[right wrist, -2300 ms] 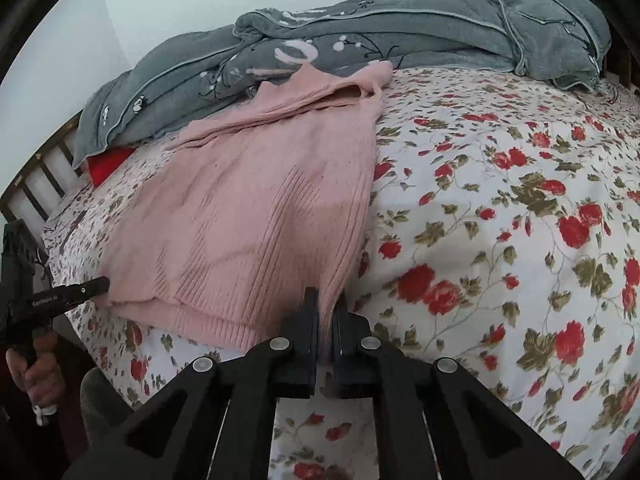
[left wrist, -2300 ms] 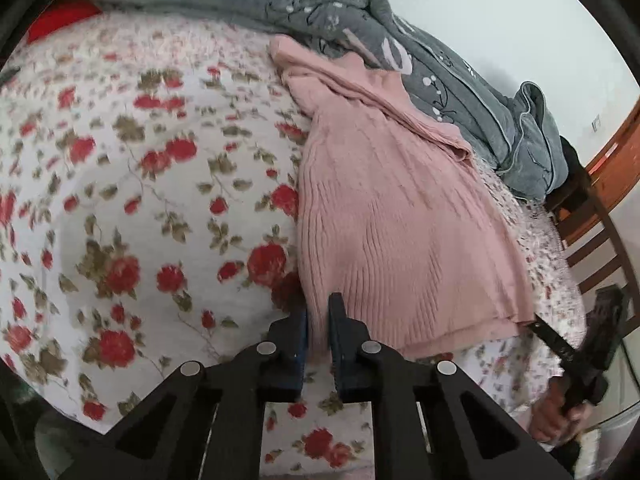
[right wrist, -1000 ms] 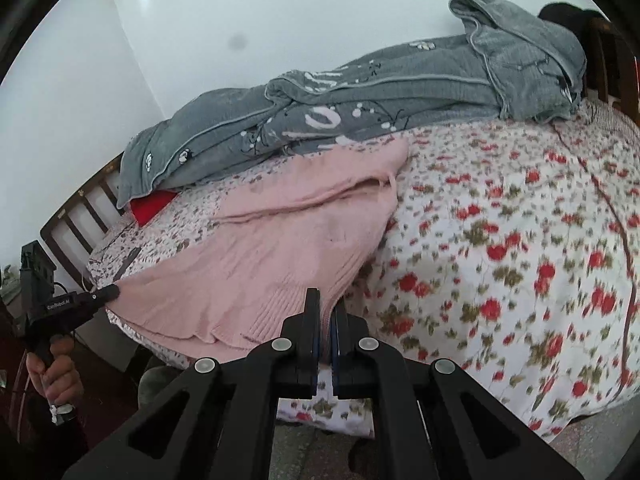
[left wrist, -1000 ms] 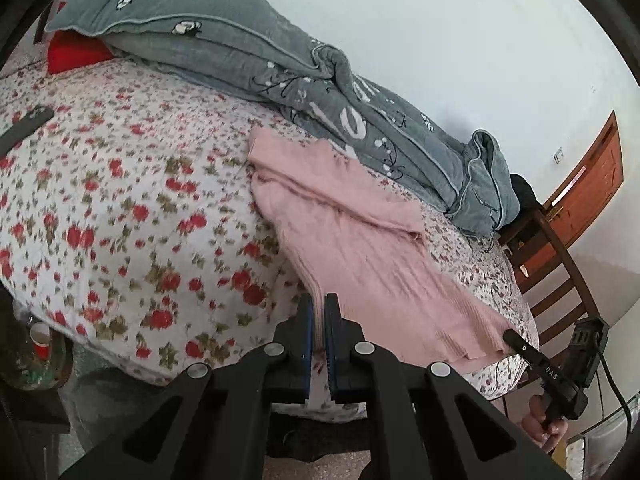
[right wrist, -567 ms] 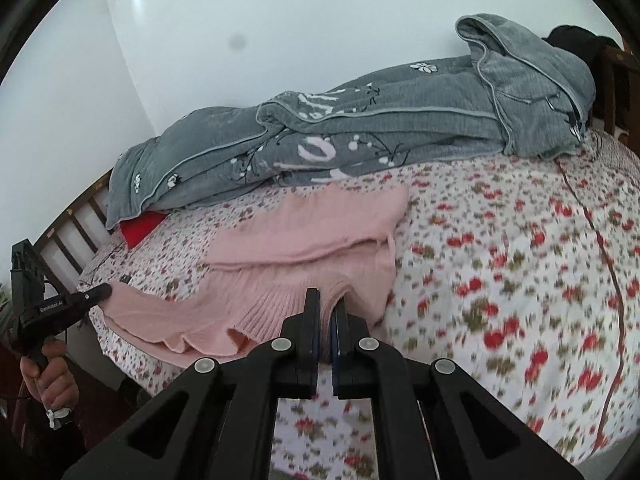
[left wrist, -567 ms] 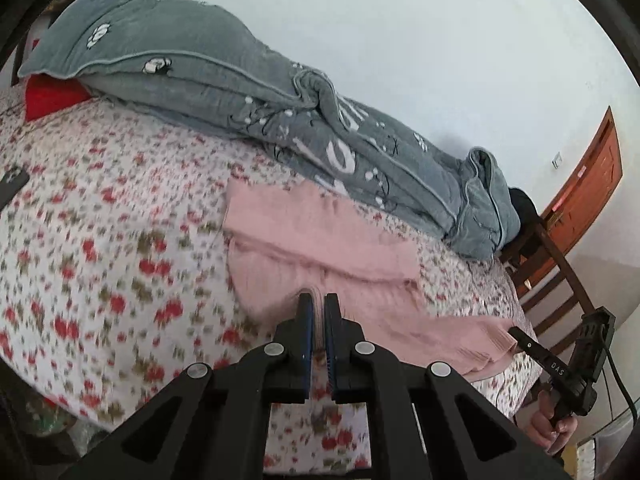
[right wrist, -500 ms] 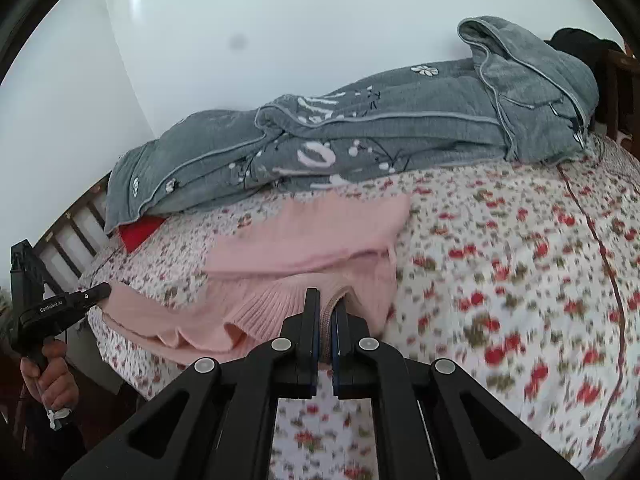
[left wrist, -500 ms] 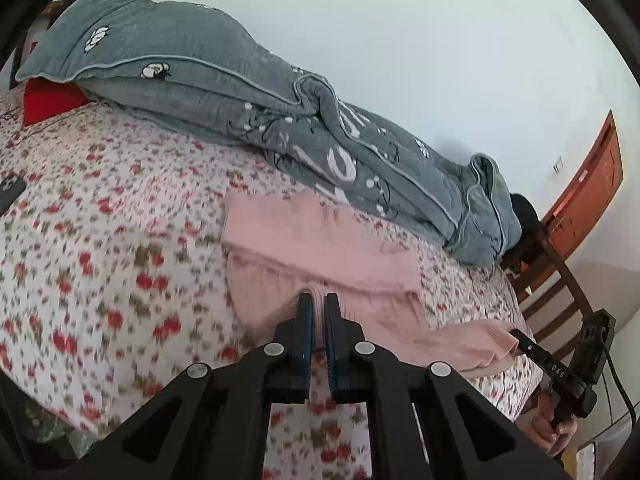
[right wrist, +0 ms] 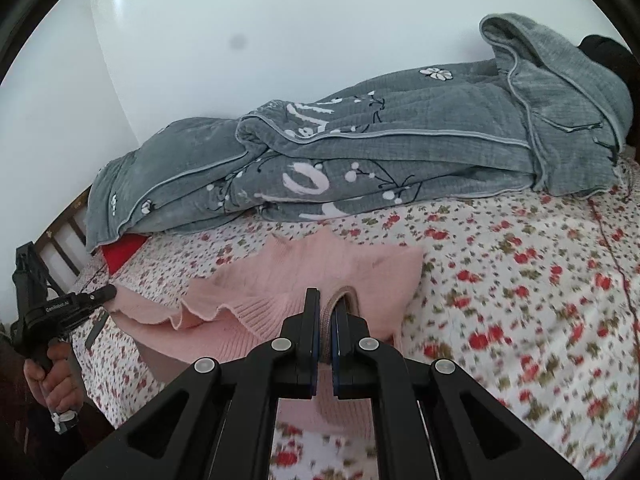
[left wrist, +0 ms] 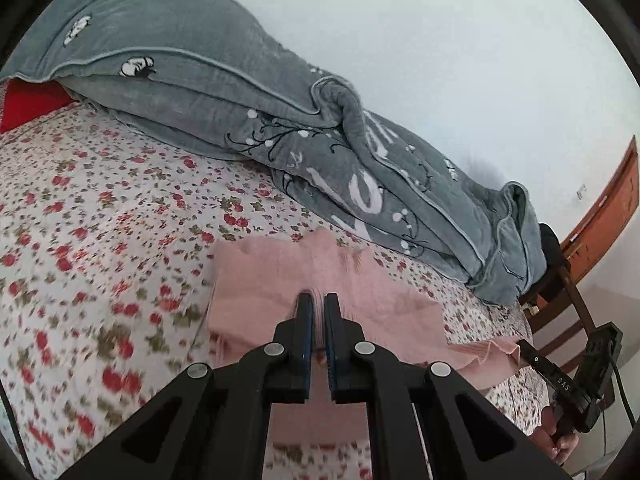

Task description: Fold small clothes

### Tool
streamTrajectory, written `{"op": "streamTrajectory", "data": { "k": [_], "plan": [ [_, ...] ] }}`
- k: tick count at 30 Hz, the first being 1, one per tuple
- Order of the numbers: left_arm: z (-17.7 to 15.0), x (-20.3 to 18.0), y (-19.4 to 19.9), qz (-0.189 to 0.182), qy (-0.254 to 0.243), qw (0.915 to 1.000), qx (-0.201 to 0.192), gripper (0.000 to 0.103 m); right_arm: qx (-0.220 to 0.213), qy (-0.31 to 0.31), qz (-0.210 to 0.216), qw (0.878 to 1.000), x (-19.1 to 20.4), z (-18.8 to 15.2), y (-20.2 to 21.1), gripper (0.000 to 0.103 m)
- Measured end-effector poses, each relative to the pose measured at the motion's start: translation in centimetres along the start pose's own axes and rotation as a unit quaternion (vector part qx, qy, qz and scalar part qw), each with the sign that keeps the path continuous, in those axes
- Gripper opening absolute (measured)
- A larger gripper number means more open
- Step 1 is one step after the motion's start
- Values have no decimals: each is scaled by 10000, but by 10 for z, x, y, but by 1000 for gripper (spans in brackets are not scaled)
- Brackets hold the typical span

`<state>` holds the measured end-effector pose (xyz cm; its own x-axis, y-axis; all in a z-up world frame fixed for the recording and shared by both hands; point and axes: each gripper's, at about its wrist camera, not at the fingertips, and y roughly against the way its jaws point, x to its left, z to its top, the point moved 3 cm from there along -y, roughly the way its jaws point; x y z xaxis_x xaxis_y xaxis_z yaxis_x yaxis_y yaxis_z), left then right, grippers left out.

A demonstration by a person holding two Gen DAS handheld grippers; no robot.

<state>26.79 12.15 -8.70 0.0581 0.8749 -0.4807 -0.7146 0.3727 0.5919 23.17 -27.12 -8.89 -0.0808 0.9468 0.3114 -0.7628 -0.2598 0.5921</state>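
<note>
No container shows in either view. A pink knitted sweater (left wrist: 280, 276) lies on a bed covered by a floral bedsheet (left wrist: 100, 220), its far part flat on the sheet and its near hem lifted off the bed. A rumpled grey quilt (left wrist: 240, 120) is piled along the wall behind it, and a red pillow (left wrist: 28, 100) peeks out from under the quilt's end.

The left hand-held gripper (left wrist: 318, 312) has its jaws drawn narrow, clamped on one corner of the sweater's ribbed hem, with pink knit filling the thin slot between them. The right hand-held gripper (right wrist: 328, 312) is likewise pinched nearly closed on the other hem corner, where a folded band of ribbing stands up between its fingers. In the right wrist view the hem sags and ripples between the two grips, and the left hand-held gripper appears at the far end of the fabric, its tip touching the cloth. In the left wrist view the right hand-held gripper's tip meets the opposite corner. A wooden chair (left wrist: 568, 300) stands beside the bed's far end.
</note>
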Motion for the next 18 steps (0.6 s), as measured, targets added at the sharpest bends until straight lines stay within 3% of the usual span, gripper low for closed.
{"op": "streamTrajectory", "data": {
  "k": [7, 18],
  "plan": [
    [28, 14, -67, 127, 187, 9994, 259, 7, 227, -221, -10, 9995, -23, 24, -63, 4],
    [46, 44, -175, 511, 298, 9927, 1056, 8, 963, -676, -117, 9930, -61, 37, -184, 5]
  ]
}}
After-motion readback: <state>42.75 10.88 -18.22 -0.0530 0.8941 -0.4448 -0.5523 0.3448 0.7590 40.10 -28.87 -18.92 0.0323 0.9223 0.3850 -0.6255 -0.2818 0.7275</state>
